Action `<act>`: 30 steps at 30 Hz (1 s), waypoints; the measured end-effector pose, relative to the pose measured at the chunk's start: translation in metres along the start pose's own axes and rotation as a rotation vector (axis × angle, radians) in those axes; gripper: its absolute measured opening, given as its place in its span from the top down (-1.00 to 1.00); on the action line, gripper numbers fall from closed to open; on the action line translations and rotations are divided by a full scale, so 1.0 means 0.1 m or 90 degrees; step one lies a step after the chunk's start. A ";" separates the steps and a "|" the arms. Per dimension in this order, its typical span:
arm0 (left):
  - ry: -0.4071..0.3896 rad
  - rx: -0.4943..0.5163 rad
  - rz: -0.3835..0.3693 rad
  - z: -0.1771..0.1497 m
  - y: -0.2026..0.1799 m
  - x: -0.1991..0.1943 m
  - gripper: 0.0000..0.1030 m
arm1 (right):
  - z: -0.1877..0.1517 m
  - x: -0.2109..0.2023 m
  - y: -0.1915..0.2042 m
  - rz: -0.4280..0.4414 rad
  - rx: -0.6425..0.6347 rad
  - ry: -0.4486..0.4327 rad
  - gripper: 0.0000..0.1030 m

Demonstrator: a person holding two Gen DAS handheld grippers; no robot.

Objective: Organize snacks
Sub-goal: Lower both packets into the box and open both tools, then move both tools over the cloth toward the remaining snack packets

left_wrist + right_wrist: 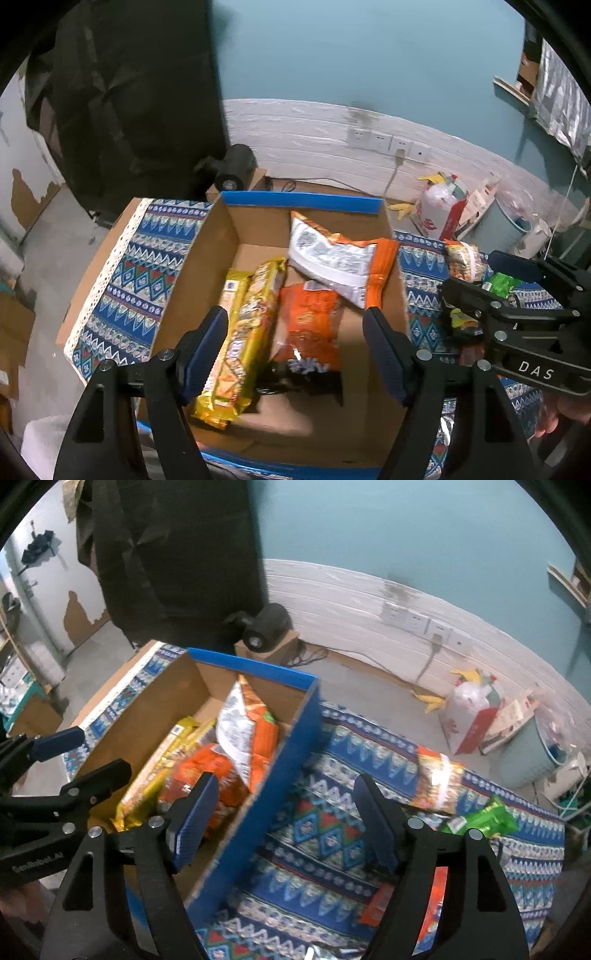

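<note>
Inside the cardboard box [221, 236], the yellow snack pack [240, 343] lies lengthwise front-to-back; both claws gape, empty.

Both wrist views look steeply down, close over the box [221, 236] [303, 720], the 2 sharing it.

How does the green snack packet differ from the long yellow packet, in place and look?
The long yellow packet lies inside the cardboard box, along its left wall, beside orange packets; the green snack packet lies outside the box on the patterned cloth. The yellow one is long and narrow, while the green one looks shorter and crumpled. Neither is in a gripper.
</note>
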State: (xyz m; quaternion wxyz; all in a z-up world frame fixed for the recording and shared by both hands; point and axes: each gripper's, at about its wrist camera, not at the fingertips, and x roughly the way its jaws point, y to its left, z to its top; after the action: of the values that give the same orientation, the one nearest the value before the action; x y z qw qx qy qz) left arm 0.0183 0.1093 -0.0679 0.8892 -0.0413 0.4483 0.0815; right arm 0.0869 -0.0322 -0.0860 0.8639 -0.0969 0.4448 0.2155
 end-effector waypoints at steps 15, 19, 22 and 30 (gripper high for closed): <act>0.012 0.089 -0.018 0.01 -0.73 0.07 -0.55 | -0.33 -0.27 -0.66 -0.068 0.020 -0.003 -0.52; 0.014 0.106 -0.025 0.02 -0.95 0.10 -0.55 | -0.42 -0.33 -0.86 -0.082 0.034 -0.002 -0.52; 0.014 0.124 -0.025 0.02 -1.10 0.11 -0.55 | -0.50 -0.38 -1.03 -0.093 0.048 -0.001 -0.52; 0.034 0.167 -0.029 0.00 -1.51 0.24 -0.55 | -0.70 -0.46 -1.50 -0.120 0.095 0.006 -0.52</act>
State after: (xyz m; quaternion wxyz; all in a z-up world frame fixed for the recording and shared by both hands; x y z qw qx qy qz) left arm 0.0604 -0.0370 -0.0872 0.8762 0.0627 0.4778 0.0006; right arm 0.0811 -0.2041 -0.0935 0.8831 -0.0747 0.4526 0.0989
